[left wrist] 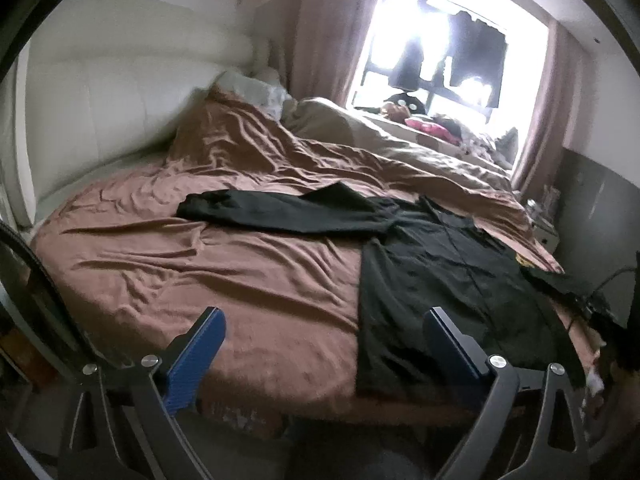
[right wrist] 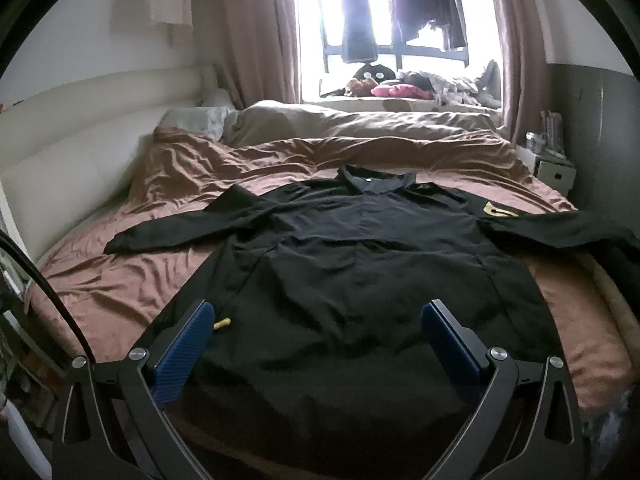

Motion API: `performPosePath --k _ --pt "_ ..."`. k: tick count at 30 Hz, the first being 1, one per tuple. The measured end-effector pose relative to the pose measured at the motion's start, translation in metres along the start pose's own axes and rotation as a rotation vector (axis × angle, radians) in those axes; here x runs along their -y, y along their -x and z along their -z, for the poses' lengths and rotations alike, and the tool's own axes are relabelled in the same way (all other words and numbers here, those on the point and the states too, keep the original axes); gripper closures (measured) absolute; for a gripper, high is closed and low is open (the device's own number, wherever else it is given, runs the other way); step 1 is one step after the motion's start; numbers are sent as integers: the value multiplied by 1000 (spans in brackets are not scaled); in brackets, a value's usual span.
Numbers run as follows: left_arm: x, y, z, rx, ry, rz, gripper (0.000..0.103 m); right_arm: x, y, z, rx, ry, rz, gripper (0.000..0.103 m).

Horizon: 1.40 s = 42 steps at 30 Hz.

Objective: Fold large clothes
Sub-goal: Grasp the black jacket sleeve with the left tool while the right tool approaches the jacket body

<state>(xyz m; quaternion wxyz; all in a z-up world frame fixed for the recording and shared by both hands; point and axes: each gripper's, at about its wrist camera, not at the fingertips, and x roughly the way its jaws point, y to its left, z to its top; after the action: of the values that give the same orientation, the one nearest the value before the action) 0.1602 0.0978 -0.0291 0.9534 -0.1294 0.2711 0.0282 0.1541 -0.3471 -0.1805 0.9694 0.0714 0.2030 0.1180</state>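
A large black long-sleeved shirt (right wrist: 360,264) lies spread flat, front up, on a bed covered with a wrinkled brown satin sheet (left wrist: 200,280). Its collar points toward 12 o'clock, at the bright window hung with dark clothes (right wrist: 396,24), and its hem lies nearest the cameras.

The right gripper (right wrist: 318,332) hovers with its blue-padded jaws spread wide and nothing between them; in its view the shirt's lower body fills the gap between the fingers and runs on toward 12 o'clock. One sleeve stretches out to 9 o'clock, the other to 3 o'clock, past a small yellow patch (right wrist: 496,210) near the shoulder.

The left gripper (left wrist: 324,334) is likewise wide open and empty, held off the near edge of the bed. From it, the shirt lies toward 1 o'clock, its hem edge just ahead of the right finger, and bare sheet is ahead of the left finger. A sleeve reaches across to about 11 o'clock.
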Motion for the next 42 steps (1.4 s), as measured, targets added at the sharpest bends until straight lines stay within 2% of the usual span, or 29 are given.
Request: performPosePath --k 9,16,21,26,35,42 --pt "-48 -51 -56 -21 90 -24 17 -2 -46 -36 -34 9 -26 0" --pt "-85 -101 -86 -49 148 -21 26 -6 -91 -60 -70 7 -45 0" --pt "-106 -148 -95 -102 174 -17 33 -12 -121 -77 -80 40 -46 0" --pt "-126 -189 -98 -141 227 -7 33 -21 -154 -90 -97 56 -53 7" --pt "-166 -274 -110 -220 333 -2 34 -27 -201 -97 -139 58 -47 8" --pt "-191 -326 -104 -280 451 -20 34 -28 -244 -104 -214 72 -59 25"
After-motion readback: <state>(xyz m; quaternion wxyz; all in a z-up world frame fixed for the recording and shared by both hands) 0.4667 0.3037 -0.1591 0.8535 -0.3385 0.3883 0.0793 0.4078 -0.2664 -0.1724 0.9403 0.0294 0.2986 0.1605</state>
